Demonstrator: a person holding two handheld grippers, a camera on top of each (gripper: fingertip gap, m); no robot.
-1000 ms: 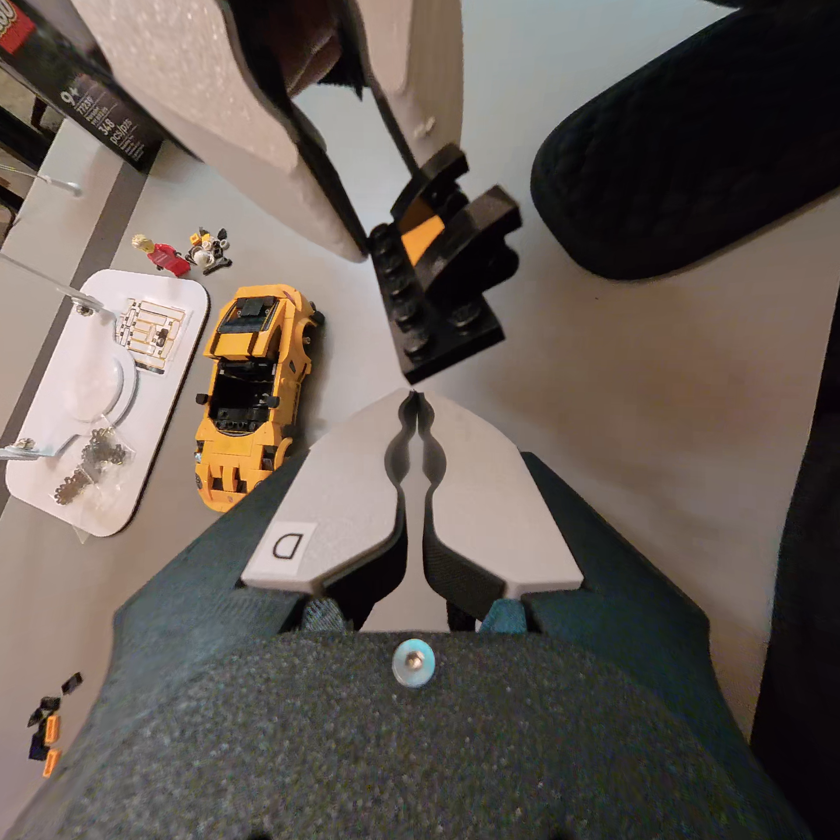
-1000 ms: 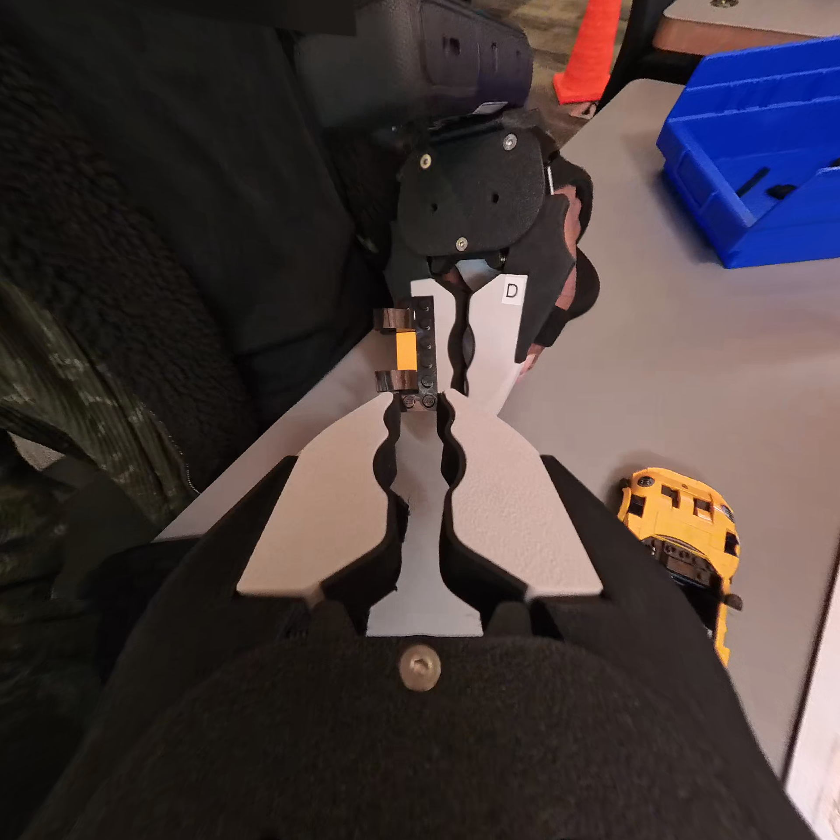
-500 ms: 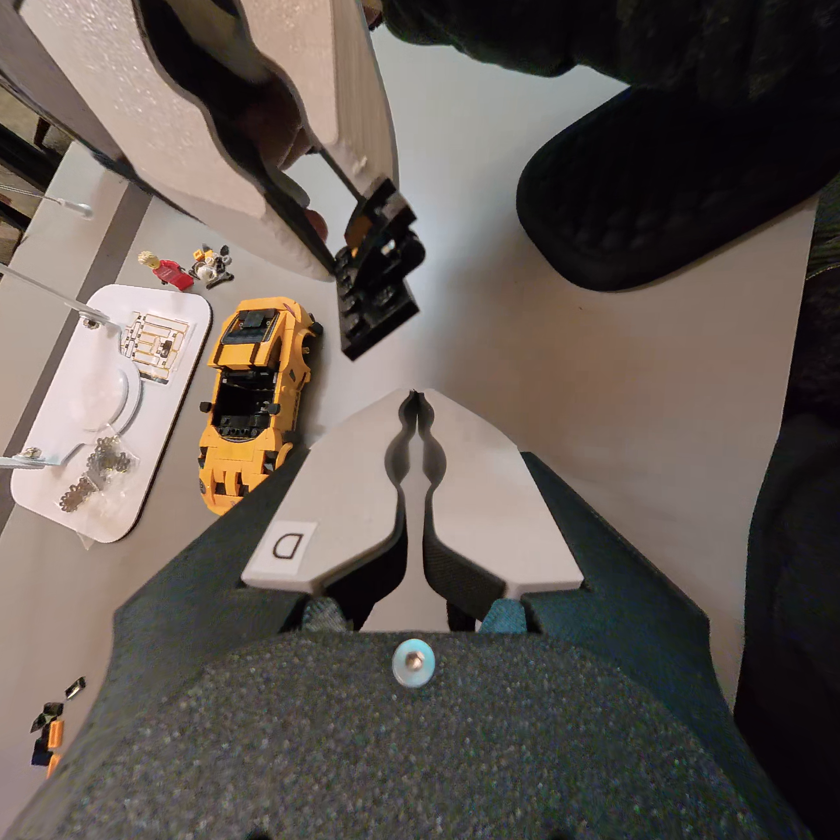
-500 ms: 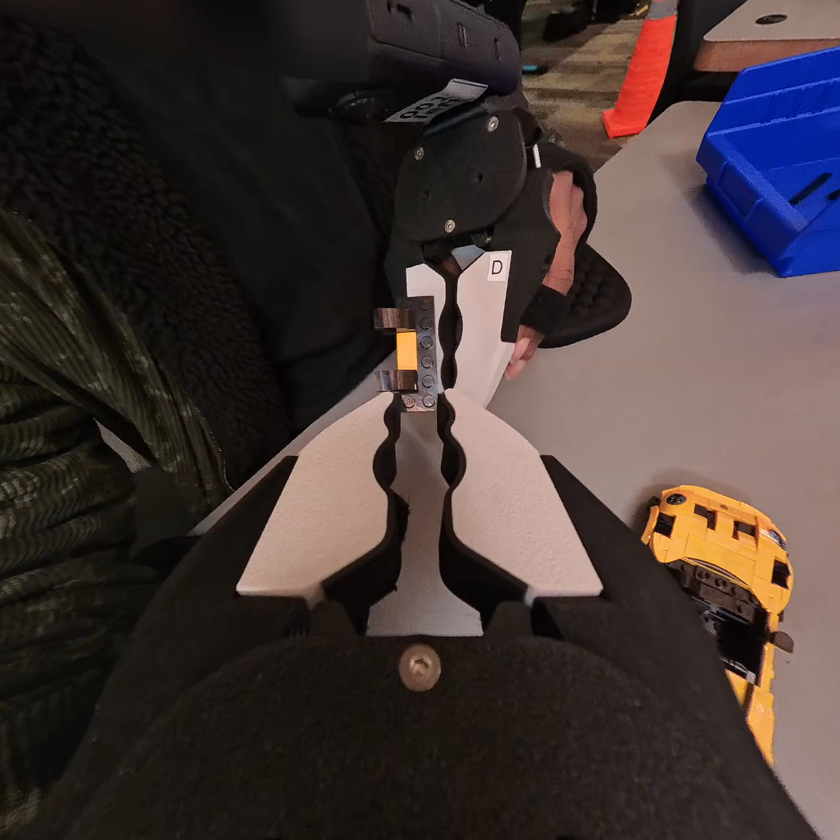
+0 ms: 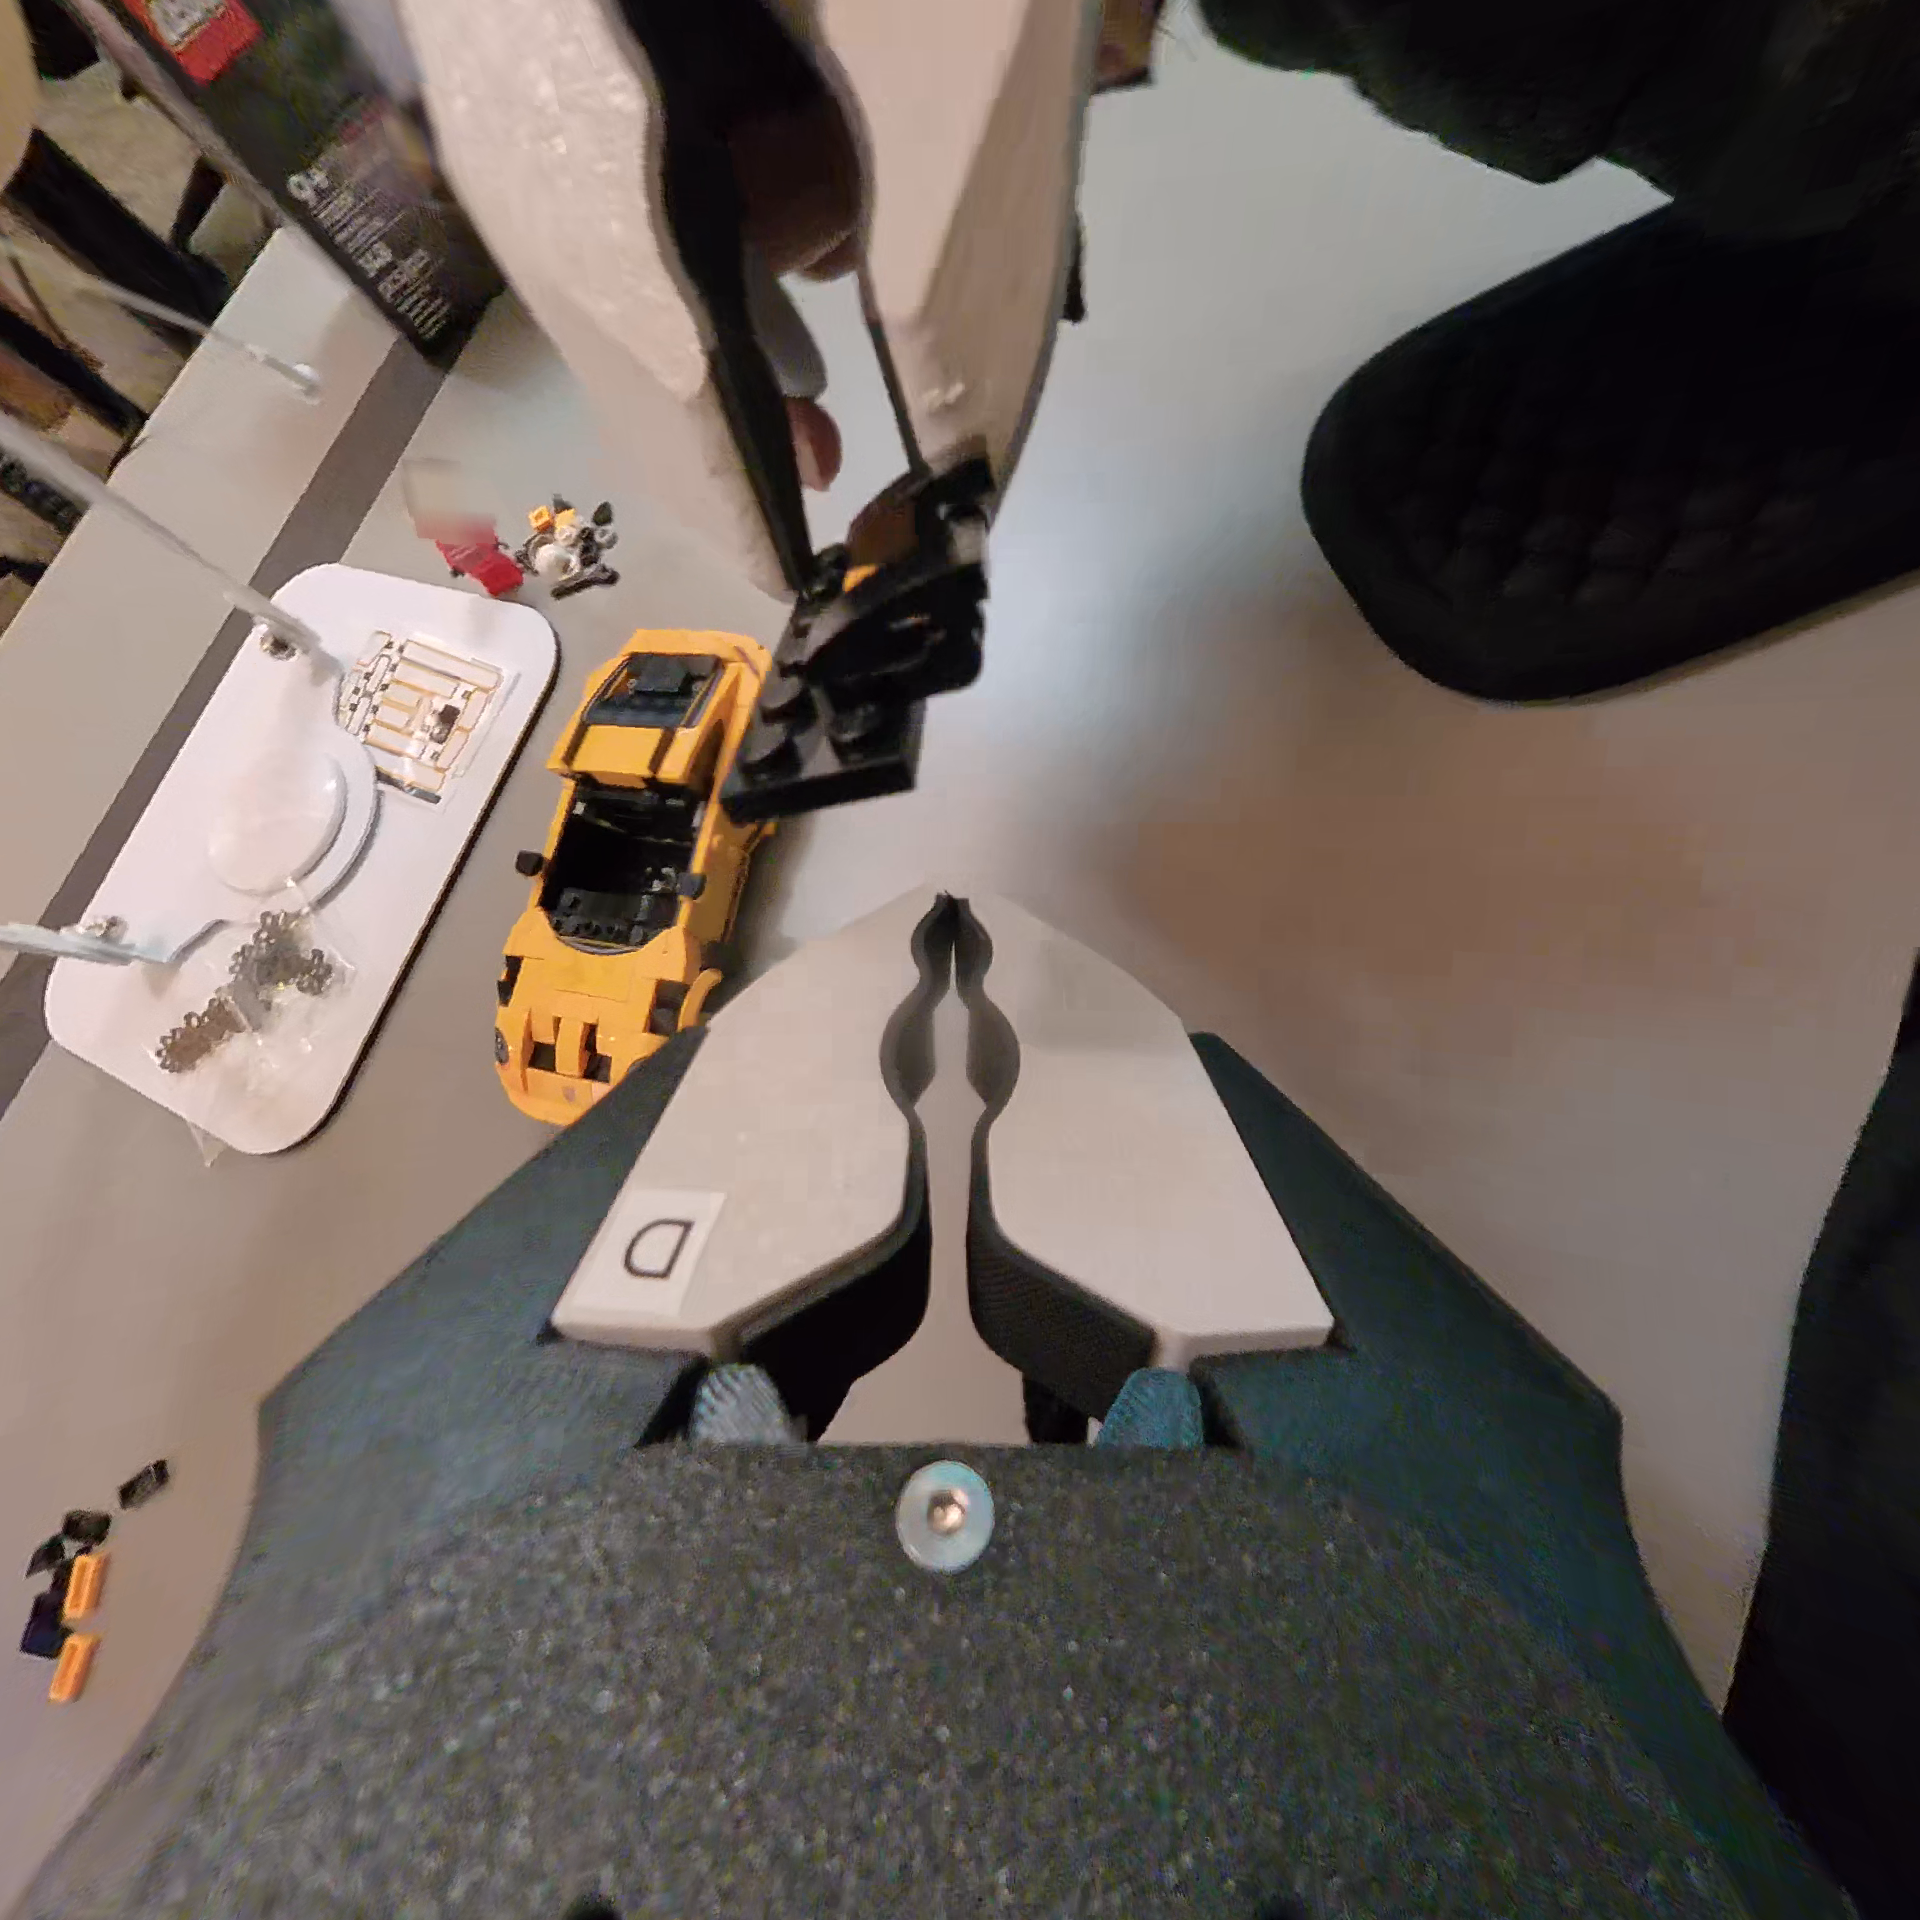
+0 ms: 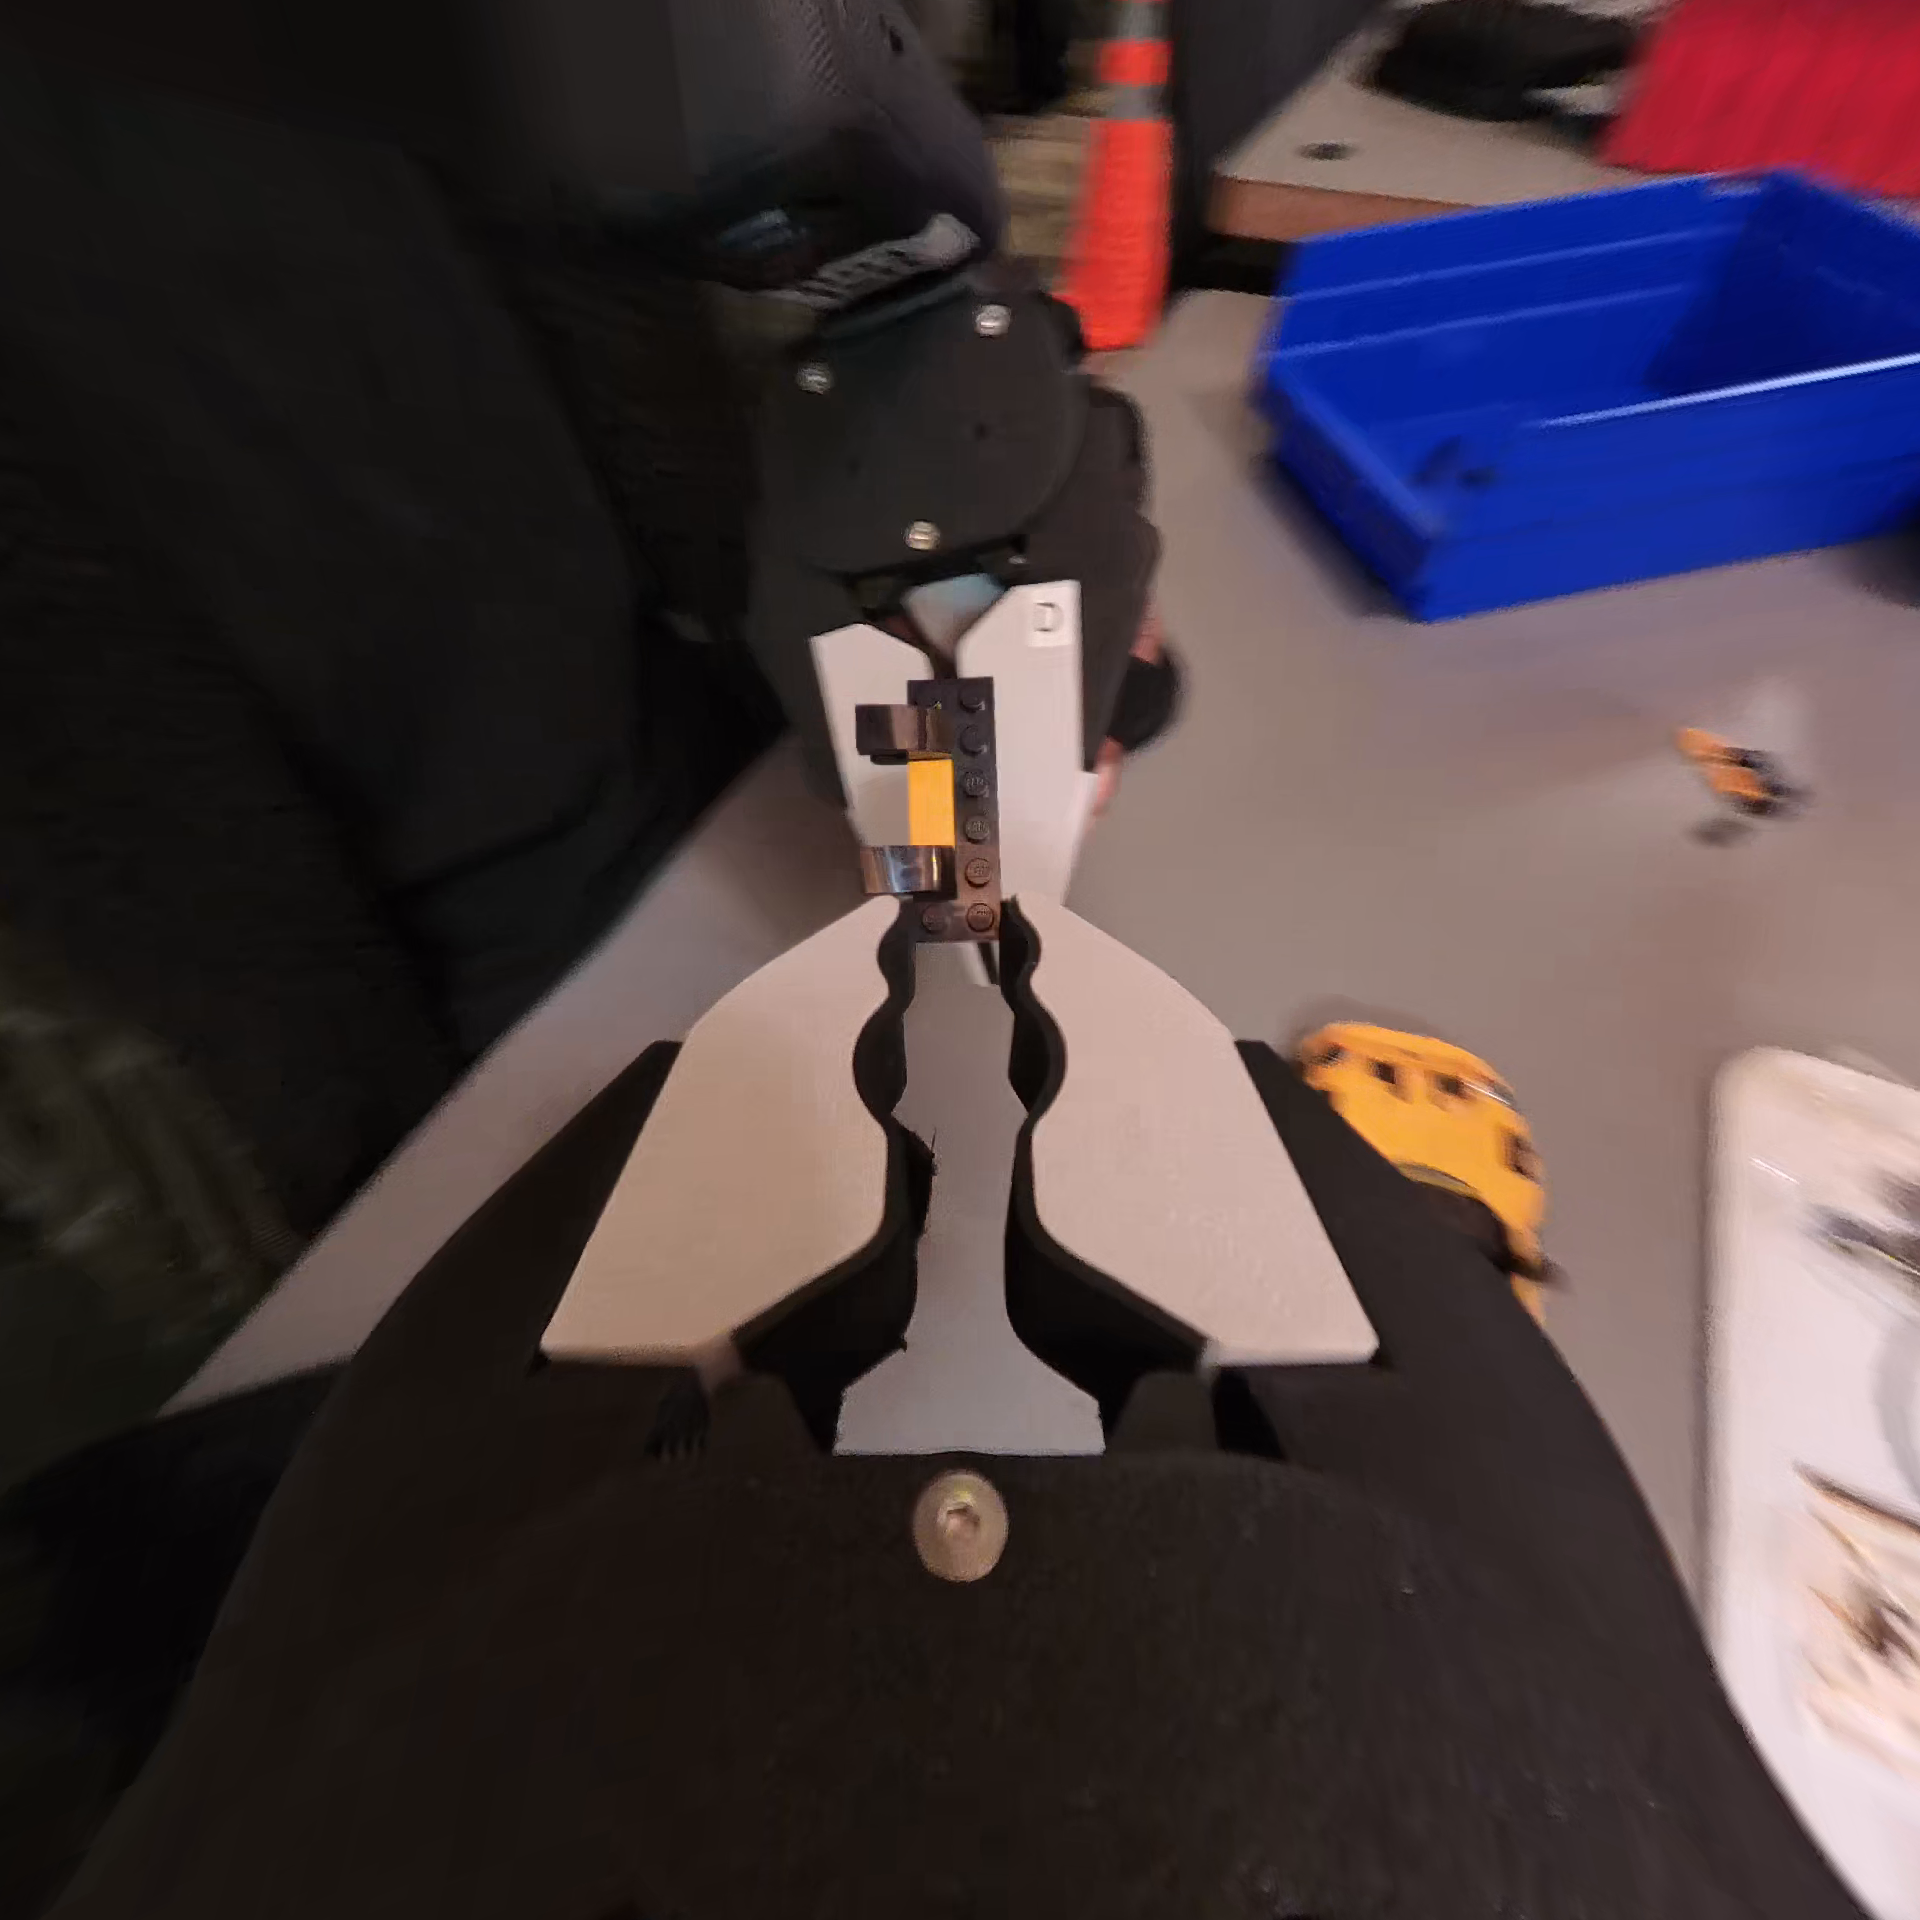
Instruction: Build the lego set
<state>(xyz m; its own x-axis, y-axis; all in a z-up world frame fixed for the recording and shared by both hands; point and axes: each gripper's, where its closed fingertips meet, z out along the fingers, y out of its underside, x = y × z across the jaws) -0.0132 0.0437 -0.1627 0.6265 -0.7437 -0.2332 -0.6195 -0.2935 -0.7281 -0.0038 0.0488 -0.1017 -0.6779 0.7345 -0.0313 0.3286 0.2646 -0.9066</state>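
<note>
Lying right-view only: blue bin (image 6: 1621,395)

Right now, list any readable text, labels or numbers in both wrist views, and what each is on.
I won't quote writing; this is where it stands.
White sticker on a left gripper finger: one printed mark.
Black cardboard box, upper left: white print, blurred.
Clear sticker sheet on the white board: nothing legible.
</note>
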